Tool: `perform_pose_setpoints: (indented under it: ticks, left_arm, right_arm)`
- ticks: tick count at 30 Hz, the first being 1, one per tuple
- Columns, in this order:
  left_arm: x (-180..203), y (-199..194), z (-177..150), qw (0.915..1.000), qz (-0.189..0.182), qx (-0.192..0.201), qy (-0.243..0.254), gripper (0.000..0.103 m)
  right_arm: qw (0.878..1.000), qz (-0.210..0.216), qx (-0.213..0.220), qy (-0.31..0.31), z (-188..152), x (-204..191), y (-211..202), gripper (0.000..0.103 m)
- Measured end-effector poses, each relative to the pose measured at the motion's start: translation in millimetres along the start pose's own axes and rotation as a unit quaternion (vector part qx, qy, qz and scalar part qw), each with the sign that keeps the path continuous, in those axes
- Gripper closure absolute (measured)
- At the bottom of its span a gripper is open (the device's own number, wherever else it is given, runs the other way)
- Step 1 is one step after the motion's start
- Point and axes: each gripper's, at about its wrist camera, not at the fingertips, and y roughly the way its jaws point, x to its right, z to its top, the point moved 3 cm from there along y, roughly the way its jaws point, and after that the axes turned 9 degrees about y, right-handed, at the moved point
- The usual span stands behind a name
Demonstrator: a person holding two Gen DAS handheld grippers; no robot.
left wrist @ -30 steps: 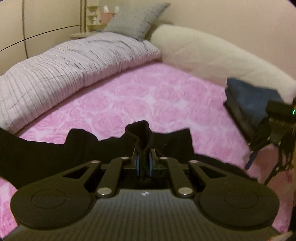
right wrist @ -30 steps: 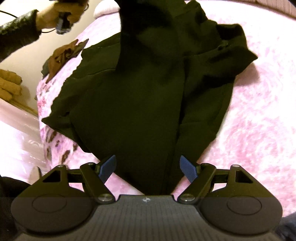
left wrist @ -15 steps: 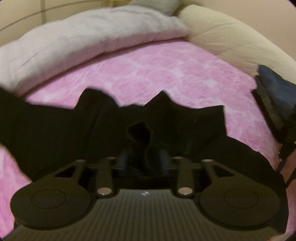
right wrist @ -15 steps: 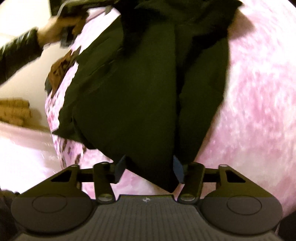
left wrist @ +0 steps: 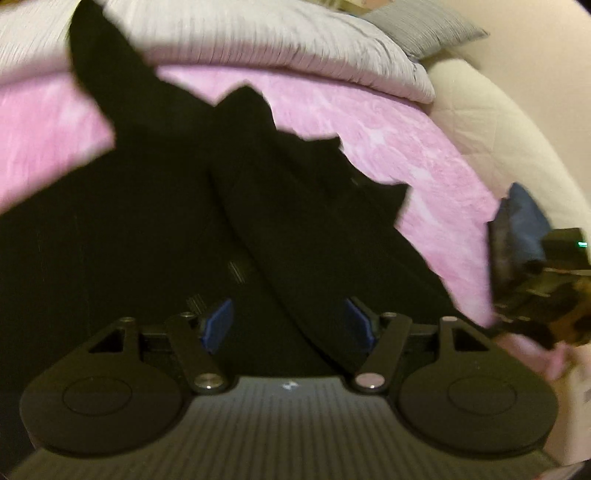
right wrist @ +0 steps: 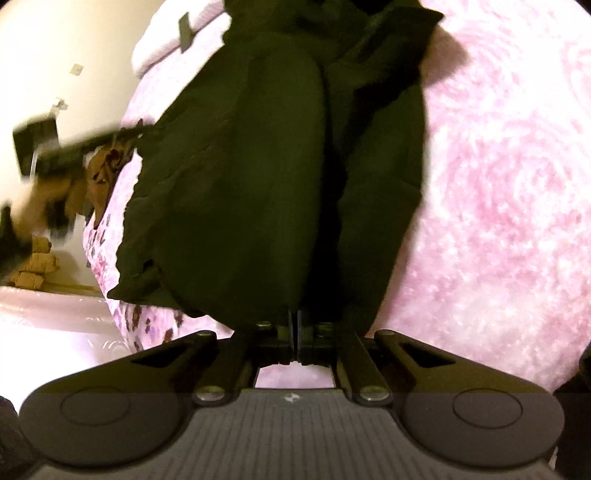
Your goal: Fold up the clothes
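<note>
A black garment (left wrist: pixel 192 221) lies spread on the pink bedspread (left wrist: pixel 424 162). My left gripper (left wrist: pixel 290 325) hovers low over it with its jaws opening. A fold of the cloth runs between the blue pads (left wrist: pixel 218 325), and they do not press on it. In the right wrist view the same black garment (right wrist: pixel 258 166) stretches away from my right gripper (right wrist: pixel 295 323). Its jaws are closing and pinch the garment's near edge. The left hand and its gripper (right wrist: pixel 48 155) appear blurred at the far left.
A striped lilac duvet (left wrist: pixel 277 40) and a grey pillow (left wrist: pixel 424 26) lie at the head of the bed. A cream bolster (left wrist: pixel 498 122) runs along the right. Folded blue clothes (left wrist: pixel 524 221) sit at the bed's right edge. A brown cloth (right wrist: pixel 107 166) lies at the bed's left edge.
My left gripper let go of the raised fold, opened and dropped closer over the garment. My right gripper went from wide open to pinched on the near edge.
</note>
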Motion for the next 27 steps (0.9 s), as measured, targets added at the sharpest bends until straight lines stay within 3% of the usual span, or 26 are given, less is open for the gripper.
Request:
perform_pose_setpoints:
  ticks: [2,4,6,9,11,12,13,15,18,19,21,24,27]
  left_arm:
    - [29,-6,-31,0.9996,-0.015,-0.002,-0.022,0.041]
    - [60,-9,-60,0.9991,-0.026,-0.001,-0.034,0.040]
    - [88,-7,-83,0.9990,-0.029,0.001,-0.034,0.039]
    - [120,9,-103,0.9999,-0.003,0.005,-0.015,0.039]
    - [136,20,-111,0.9998,0.011,0.010,-0.011,0.039]
    - [142,27,-112,0.9997,0.018,0.012,-0.013,0.041]
    - [148,32,-111,0.9995,0.025,0.019,-0.010,0.043]
    - [158,43,-111,0.9989,0.042,0.021,0.000,0.047]
    - [164,60,-110,0.9973,0.072,0.006,0.014,0.086]
    - [162,60,-113,0.9976,0.069,0.009,0.010,0.094]
    - [162,56,-115,0.9983,0.048,0.007,0.032,0.098]
    - [155,42,-119,0.9937,0.007,-0.014,0.111,0.099]
    - [133,37,-123,0.9925,-0.030,-0.036,0.113,0.103]
  right_arm:
    - [1.000,0.008,0.000,-0.012,-3,-1,0,0.084]
    - [0.999,0.018,-0.003,-0.029,-6,-2,-1,0.064]
    - [0.998,0.022,-0.013,-0.054,-7,-4,3,0.063]
    - [0.995,0.011,-0.030,-0.097,-8,-8,11,0.062]
    - [0.993,0.001,-0.041,-0.110,-7,-7,16,0.072]
    - [0.993,-0.003,-0.042,-0.108,-5,-7,16,0.089]
    - [0.994,-0.006,-0.040,-0.105,-2,-5,14,0.097]
    - [0.995,-0.001,-0.033,-0.096,3,-4,5,0.098]
    - [0.996,0.001,-0.025,-0.090,7,-4,-6,0.099]
    - [0.995,-0.001,-0.024,-0.093,8,-6,-8,0.099]
    - [0.995,-0.007,-0.018,-0.101,9,-9,-13,0.099]
    - [0.995,-0.017,-0.005,-0.101,9,-9,-21,0.100]
    - [0.994,-0.022,-0.006,-0.106,6,-7,-25,0.100]
